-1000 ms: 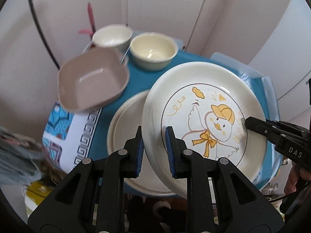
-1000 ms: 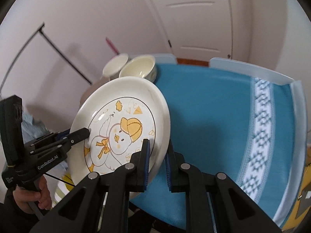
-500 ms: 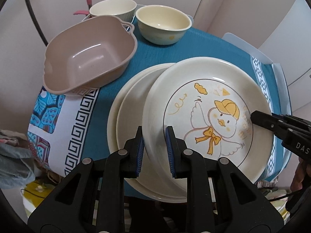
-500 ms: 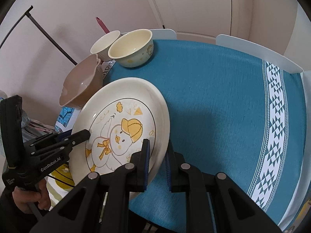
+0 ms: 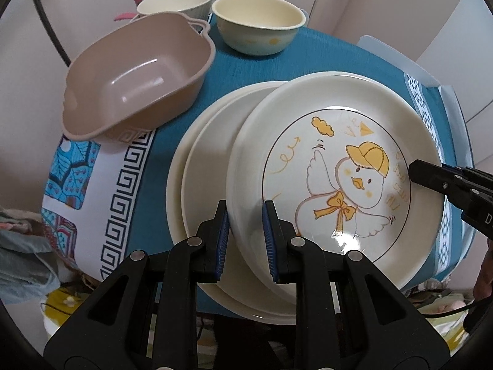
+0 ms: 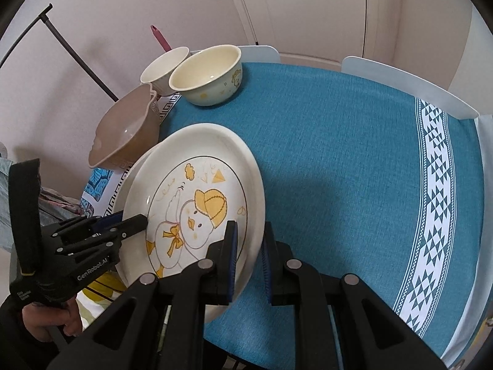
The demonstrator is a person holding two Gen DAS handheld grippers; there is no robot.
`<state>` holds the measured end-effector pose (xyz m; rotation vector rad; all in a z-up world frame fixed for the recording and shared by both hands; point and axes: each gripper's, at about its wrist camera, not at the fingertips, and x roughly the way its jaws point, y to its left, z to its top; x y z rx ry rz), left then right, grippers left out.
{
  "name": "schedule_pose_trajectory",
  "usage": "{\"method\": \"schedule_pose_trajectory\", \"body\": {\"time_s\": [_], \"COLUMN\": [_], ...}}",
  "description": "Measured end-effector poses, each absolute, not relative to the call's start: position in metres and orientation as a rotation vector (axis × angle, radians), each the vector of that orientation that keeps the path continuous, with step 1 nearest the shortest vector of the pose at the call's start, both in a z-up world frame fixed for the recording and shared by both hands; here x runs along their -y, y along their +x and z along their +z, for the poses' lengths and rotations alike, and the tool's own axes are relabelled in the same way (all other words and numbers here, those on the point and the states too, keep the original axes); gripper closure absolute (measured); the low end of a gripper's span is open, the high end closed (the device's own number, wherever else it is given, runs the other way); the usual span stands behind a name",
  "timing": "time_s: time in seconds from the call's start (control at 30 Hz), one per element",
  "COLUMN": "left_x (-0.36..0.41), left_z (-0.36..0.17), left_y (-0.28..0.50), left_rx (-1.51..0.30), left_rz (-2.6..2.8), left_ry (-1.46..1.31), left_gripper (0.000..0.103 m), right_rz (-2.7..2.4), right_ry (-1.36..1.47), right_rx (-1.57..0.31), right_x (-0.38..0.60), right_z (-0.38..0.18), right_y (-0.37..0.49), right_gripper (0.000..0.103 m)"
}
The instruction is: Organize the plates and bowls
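Cream duck plate (image 5: 332, 166) sits low over the plain plates (image 5: 206, 178) on the blue tablecloth (image 6: 354, 154), its rim grasped on one side by the left gripper (image 5: 245, 225) and on the other by the right gripper (image 6: 249, 246). Behind them stand a tan square bowl (image 5: 138, 74), a yellow bowl (image 5: 258, 23) and a white bowl (image 5: 175, 1)

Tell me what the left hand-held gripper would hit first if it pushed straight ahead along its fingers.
The left hand-held gripper already straddles the rim of the duck plate, so going forward would drive that rim deeper between its fingers. Beyond it lies the plain plate stack underneath; the depth there is hard to judge.
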<state>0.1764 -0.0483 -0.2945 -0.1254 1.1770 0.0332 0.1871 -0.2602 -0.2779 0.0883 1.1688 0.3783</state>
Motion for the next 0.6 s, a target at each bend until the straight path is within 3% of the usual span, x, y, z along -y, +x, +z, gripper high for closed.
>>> {"method": "schedule_pose_trajectory", "body": {"time_s": [0.6], "left_x": [0.061], "left_z": [-0.292], "left_y": [0.176], "left_rx": [-1.147], "left_rz": [0.11], "left_ry": [0.108], "left_gripper": [0.083], "right_rz": [0.37], "right_ry": [-0.069], "right_rx": [-1.124], "right_x": [0.238], "right_z": [-0.289], "right_y": [0.182], "right_gripper": [0.089]}}
